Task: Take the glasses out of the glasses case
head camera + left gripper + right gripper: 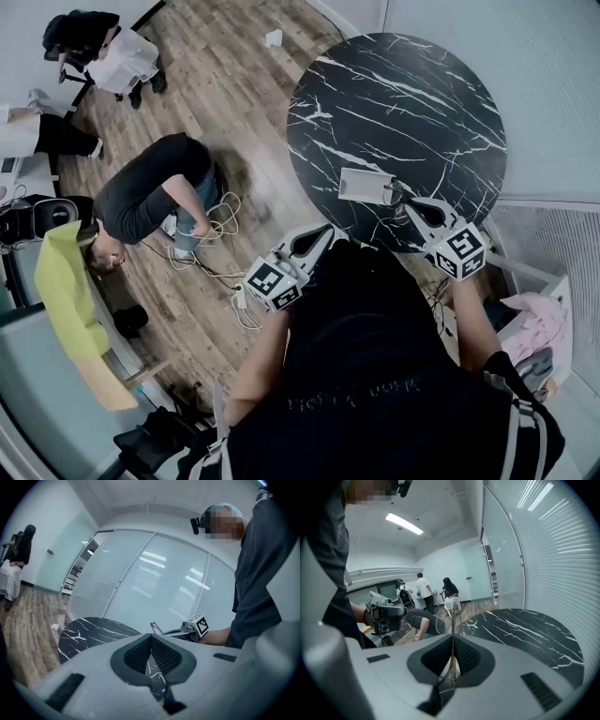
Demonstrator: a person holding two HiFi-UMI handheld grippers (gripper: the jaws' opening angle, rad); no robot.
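Your right gripper has its jaws closed on the glasses. The thin frame runs up through the seam between the two pads, and a lens rim stands just beyond the jaw tips. In the head view those tips reach over the near part of the round black marble table. The pale glasses case lies flat on the table just past the jaws and to their left, and you cannot tell whether the glasses and the case touch. Your left gripper has its jaws pressed together with nothing between them. It hangs off the table's near edge, its jaws pointing toward the table, apart from the case.
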